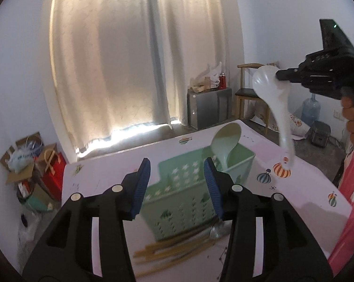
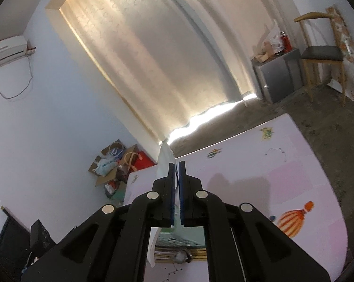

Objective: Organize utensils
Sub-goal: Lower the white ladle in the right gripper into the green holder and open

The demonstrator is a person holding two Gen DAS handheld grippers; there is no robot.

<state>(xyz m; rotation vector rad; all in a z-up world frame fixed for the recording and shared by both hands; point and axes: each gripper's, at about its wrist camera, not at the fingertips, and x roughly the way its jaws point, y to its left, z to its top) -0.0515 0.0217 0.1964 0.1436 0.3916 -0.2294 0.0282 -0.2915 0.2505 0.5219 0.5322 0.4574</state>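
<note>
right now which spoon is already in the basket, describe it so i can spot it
On the pink table stands a mint-green slotted basket. The pale green spoon leans in its far right corner, bowl up. Unlike the white spoon held aloft by the right hand-held gripper, it is green.

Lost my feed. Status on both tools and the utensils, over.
Left tool open, empty, above green basket. Right tool shut on white spoon, held aloft. Chopsticks on table. Nothing blocking.

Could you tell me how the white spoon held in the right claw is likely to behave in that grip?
The white spoon looks glossy, so probably slippery. The right claw pinches it by the bowl with the handle hanging, so it may pivot. Likely stiff and chip-prone if ceramic.
</note>
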